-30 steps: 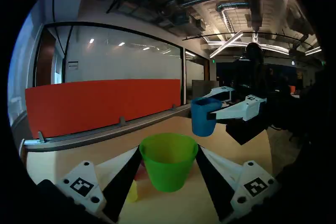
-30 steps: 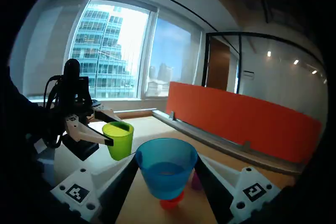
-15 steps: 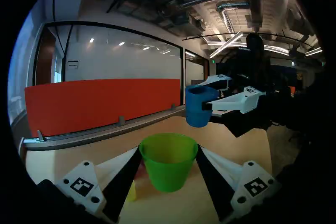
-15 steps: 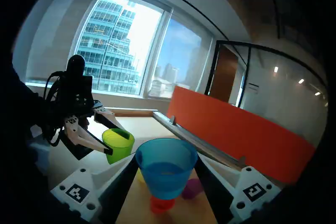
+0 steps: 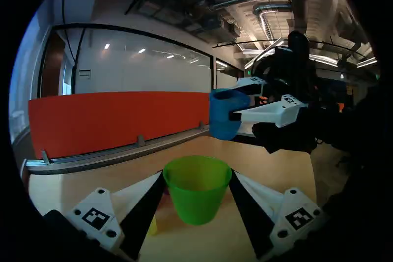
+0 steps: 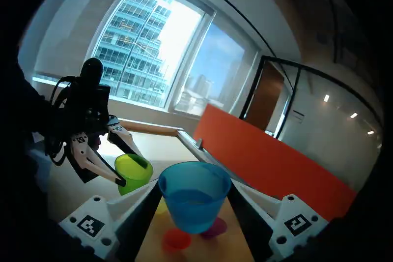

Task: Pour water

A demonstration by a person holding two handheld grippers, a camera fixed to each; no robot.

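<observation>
1. Left gripper view, far left: an orange panel [image 5: 118, 119] runs along the far edge of the table [image 5: 280, 163], with a glass wall above it.
2. Lower left: a small yellow object [image 5: 153, 223] and a red object [image 5: 164, 198] lie on the table, partly hidden by the near finger. What they are cannot be told.
3. Centre: the left gripper [image 5: 197, 179] presses its two fingers against opposite sides of the green cup [image 5: 197, 195], which is upright between them. Its contents cannot be told.
4. Right of centre, farther off: the blue cup [image 5: 225, 119] is held clear of the table, apart from the green cup and higher in the picture than its rim.
5. Right: the right gripper [image 5: 234, 101] pinches the blue cup, one finger on each side. The person [image 5: 339, 129] holding it is a dark shape.
6. Right gripper view, left: the left gripper [image 6: 126, 169], seen farther off, clamps the green cup [image 6: 137, 174] above the table.
7. Upper left: a window [image 6: 147, 60] shows tall buildings.
8. Centre: the right gripper [image 6: 194, 183] grips the blue cup [image 6: 194, 215] on both sides. Water [image 6: 194, 200] lies in the lower part of the cup.
9. Below the cup: the red object [image 6: 177, 238] and a purple object [image 6: 214, 226] rest on the table.
10. Right: the panel slants across the background.
</observation>
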